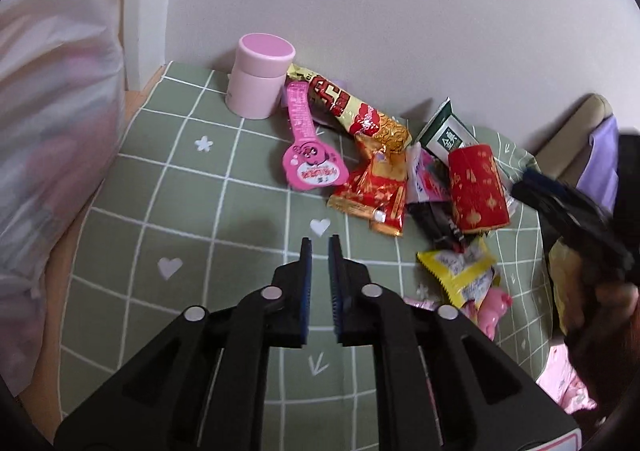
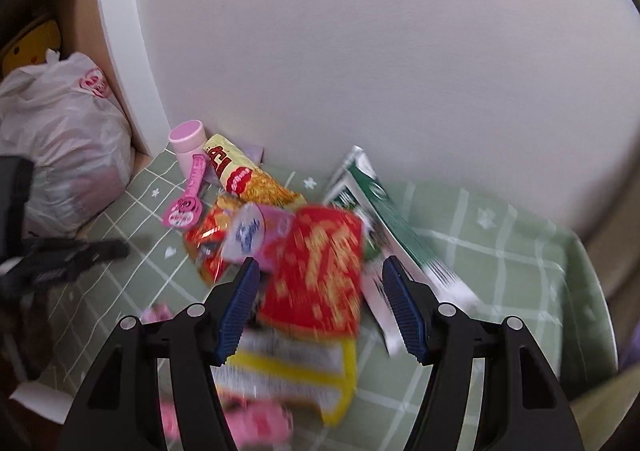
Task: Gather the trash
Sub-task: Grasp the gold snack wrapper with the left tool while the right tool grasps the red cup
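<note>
While L jaws near-closed, R gripper (image 2: pixel 318 295) spread, blurry.

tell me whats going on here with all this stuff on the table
A person is clearing snack wrappers off a green checked tablecloth with two handheld grippers. The left gripper hangs over bare cloth, jaws nearly closed and holding nothing. The right gripper, jaws wide open, is over the pile with the red packet between them, not yet gripped. A filled white plastic bag sits at the table's left edge.
</note>
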The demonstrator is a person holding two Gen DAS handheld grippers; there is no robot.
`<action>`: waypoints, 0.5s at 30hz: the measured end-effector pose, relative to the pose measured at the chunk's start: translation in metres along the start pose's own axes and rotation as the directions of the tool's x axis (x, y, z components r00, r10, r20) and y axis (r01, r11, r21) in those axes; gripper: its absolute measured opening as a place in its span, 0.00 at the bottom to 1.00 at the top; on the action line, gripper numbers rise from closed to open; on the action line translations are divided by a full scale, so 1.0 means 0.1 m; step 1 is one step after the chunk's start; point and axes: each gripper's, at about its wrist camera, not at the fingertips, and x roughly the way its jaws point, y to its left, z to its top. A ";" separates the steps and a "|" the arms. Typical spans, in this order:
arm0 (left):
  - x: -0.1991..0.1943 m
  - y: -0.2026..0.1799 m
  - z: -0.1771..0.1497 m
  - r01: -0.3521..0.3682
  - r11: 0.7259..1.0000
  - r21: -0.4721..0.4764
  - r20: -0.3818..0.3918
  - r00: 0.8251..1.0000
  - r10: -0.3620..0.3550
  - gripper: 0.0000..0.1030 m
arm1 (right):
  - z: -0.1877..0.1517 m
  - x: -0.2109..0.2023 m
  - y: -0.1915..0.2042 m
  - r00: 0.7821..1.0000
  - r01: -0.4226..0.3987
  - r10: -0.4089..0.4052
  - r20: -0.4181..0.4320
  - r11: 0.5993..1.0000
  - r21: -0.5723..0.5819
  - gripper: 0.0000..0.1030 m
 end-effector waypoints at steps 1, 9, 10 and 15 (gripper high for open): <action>-0.01 0.05 0.01 0.004 1.000 -0.002 0.000 1.000 -0.004 0.22 | 0.04 0.08 0.01 1.000 0.013 -0.013 -0.012 1.000 -0.008 0.59; 0.06 0.08 0.37 0.070 0.997 -0.010 0.088 0.994 -0.069 0.52 | -0.08 0.06 -0.08 0.995 -0.037 0.041 -0.086 0.998 0.050 0.49; 0.12 0.05 0.47 0.080 0.997 -0.008 0.092 0.993 -0.079 0.53 | -0.13 -0.04 -0.09 0.997 -0.026 0.029 -0.074 0.999 0.048 0.49; 0.51 -0.04 0.92 0.142 0.986 -0.088 0.067 0.988 -0.136 0.53 | -0.34 -0.49 -0.31 0.999 0.039 -0.038 -0.003 0.991 0.130 0.48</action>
